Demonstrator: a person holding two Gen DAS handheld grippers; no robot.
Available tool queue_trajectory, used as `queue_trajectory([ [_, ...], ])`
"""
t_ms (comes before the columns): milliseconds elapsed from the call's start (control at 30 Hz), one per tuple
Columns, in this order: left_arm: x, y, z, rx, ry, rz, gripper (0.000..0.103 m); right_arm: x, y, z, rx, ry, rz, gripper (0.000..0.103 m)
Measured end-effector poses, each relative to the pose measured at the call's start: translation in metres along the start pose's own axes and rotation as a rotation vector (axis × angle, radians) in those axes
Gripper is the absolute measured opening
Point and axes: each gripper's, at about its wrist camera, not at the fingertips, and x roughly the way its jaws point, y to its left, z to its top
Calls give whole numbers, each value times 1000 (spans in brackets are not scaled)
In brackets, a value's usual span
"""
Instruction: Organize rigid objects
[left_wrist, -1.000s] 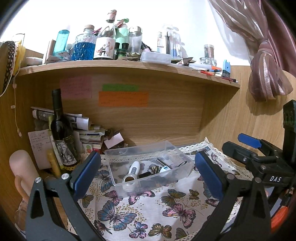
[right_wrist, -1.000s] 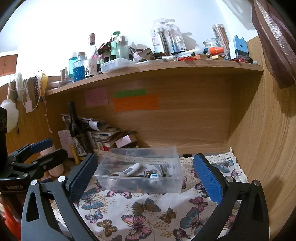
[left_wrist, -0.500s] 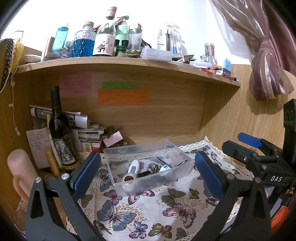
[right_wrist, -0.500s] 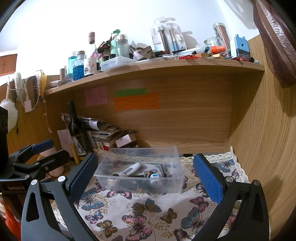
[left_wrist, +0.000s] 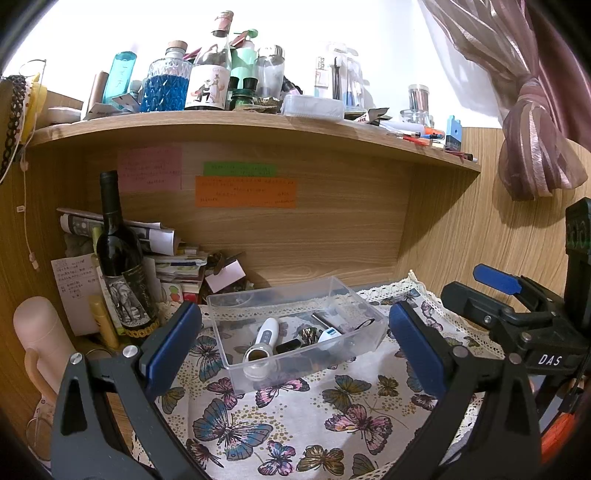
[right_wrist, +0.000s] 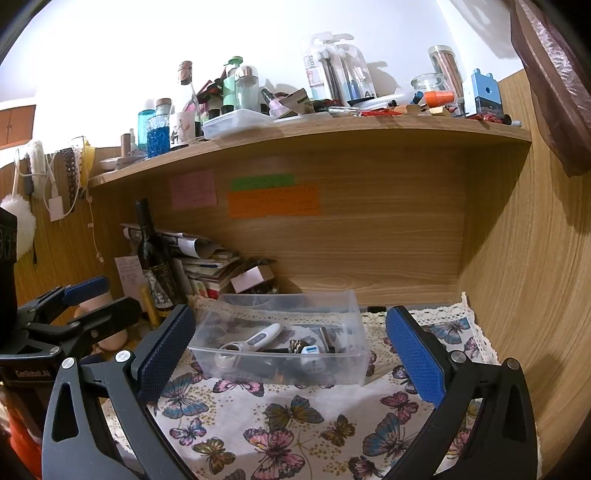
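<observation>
Both grippers hang with jaws wide apart, holding nothing. Ahead of the left gripper (left_wrist: 293, 345), between its fingertips and slightly beyond, a clear bin (left_wrist: 295, 332) sits on the butterfly cloth (left_wrist: 288, 424). A white thermometer (left_wrist: 264, 338) and small dark items lie inside. The right gripper (right_wrist: 290, 354) faces the same bin (right_wrist: 280, 343) from just beside the left one. A wine bottle (left_wrist: 122, 258) stands far left.

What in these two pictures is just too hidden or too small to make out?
- Writing on the orange paper note, both views: too small.
- Small dark items in the clear plastic box, right wrist view: blurred by the front wall.
- Stacked papers, left wrist view: partly hidden by the dark wine bottle.
- Hands holding the grippers: outside both views.
</observation>
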Motion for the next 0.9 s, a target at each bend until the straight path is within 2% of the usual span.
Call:
queue_trajectory([
  [900,8,4,-1,-6,22,-17,103,7,-7,-3,2,17,8,103],
])
